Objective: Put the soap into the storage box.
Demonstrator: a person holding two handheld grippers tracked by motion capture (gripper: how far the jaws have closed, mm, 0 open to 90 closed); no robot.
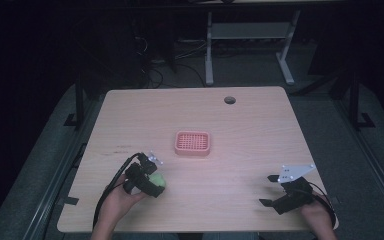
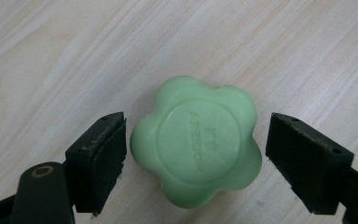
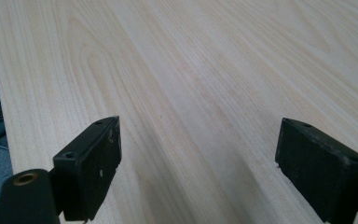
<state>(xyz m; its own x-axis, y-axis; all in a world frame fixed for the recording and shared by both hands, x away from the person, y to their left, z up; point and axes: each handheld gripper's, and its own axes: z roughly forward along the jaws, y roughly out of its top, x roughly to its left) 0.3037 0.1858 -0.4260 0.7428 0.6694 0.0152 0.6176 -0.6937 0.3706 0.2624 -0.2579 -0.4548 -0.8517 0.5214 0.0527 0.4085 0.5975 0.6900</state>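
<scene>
The left claw (image 2: 193, 149) is standing wide open around the green soap (image 2: 196, 142) (flower-shaped), which is lying on the table (image 2: 74, 56), one pad just beside it.

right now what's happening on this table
A person holds a gripper in each hand. The left gripper is open around a green flower-shaped soap lying on the table, jaws either side, not yet clamped. The right gripper is open over bare wood near the front right edge. A pink soap dish sits mid-table.
</scene>
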